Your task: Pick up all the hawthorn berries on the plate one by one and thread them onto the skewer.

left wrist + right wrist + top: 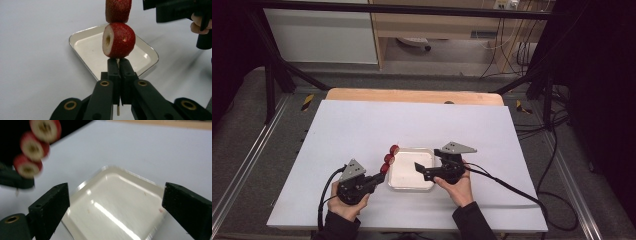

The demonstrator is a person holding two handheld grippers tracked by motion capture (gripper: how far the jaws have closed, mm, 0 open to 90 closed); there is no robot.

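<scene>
Between the pinched jaws of your left hand-held gripper sits a thin wooden skewer, gripped tight just below the lowest of three red strawberry pieces threaded on it. From that hand-held gripper the skewer points out over the near corner of a shallow white square tray, which holds no fruit, only a few faint reddish specks. Your right hand-held gripper hovers low over the tray's other side with its jaws spread wide and nothing between them; the strawberry pieces lie off to its upper left in its own view. Tray and both hands rest over the pale grey surface.
</scene>
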